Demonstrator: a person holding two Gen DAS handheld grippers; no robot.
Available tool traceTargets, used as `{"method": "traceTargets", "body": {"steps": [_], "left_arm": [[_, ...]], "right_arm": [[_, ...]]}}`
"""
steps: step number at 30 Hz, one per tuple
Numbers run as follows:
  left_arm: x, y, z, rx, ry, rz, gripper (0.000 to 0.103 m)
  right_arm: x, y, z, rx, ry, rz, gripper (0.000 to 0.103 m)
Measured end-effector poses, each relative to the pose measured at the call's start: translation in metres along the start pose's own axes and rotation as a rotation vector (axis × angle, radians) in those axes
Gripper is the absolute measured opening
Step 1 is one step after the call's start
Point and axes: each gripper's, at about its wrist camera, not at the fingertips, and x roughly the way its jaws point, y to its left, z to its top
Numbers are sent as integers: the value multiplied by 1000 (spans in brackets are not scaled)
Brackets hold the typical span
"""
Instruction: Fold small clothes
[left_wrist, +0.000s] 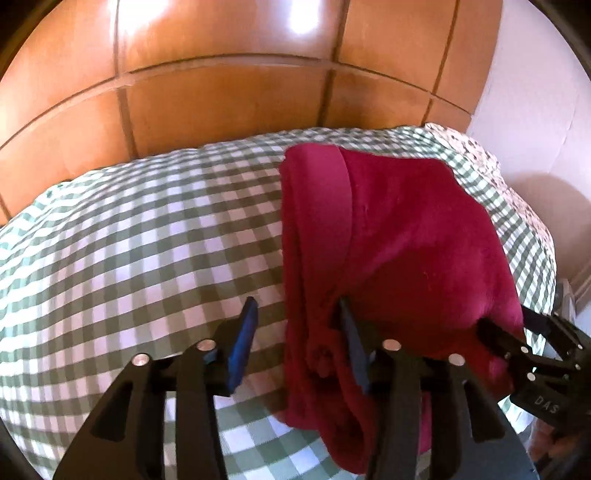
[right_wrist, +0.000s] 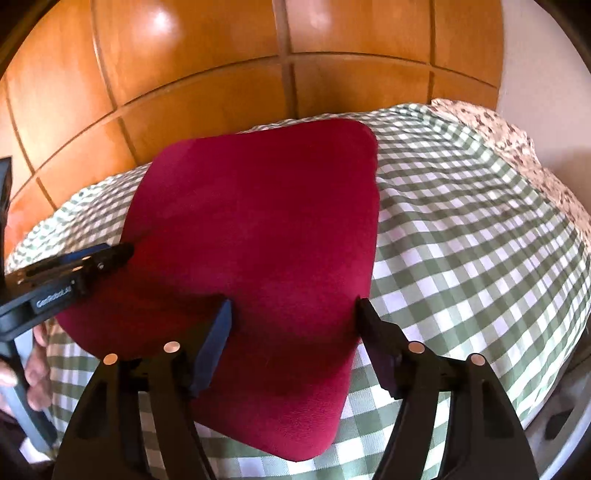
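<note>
A dark red folded garment (left_wrist: 406, 240) lies on the green-and-white checked bedspread (left_wrist: 129, 240). In the left wrist view its bunched left edge sits between the fingers of my left gripper (left_wrist: 297, 332). The jaws stand apart and do not pinch it, though the right pad is tucked against a fold. My right gripper (left_wrist: 517, 339) shows at the garment's right corner. In the right wrist view the garment (right_wrist: 258, 221) lies flat, a smooth rounded rectangle. My right gripper (right_wrist: 295, 321) is open over its near part. My left gripper (right_wrist: 110, 258) reaches its left edge.
A glossy wooden panelled wall (left_wrist: 221, 92) rises behind the bed. Floral fabric (right_wrist: 517, 140) shows at the bed's far right corner beside a white wall (left_wrist: 535, 110). A hand (right_wrist: 33, 369) holds the left gripper's handle at the lower left.
</note>
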Motion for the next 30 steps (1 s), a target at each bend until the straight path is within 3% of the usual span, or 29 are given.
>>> {"method": "traceTargets", "body": {"steps": [5, 14, 20, 30], "left_arm": [[-27, 1, -5, -23, -68, 54, 65], [-72, 9, -25, -78, -127, 128, 76], [-93, 6, -38, -62, -169, 185, 89], [-107, 4, -49, -59, -184, 216, 96]], "right_arm": [[-22, 8, 2, 23, -24, -59, 68], [-62, 23, -4, 103, -111, -208, 91], [-73, 36, -18, 106, -119, -255, 93], [-86, 47, -27, 92, -162, -282, 93]]}}
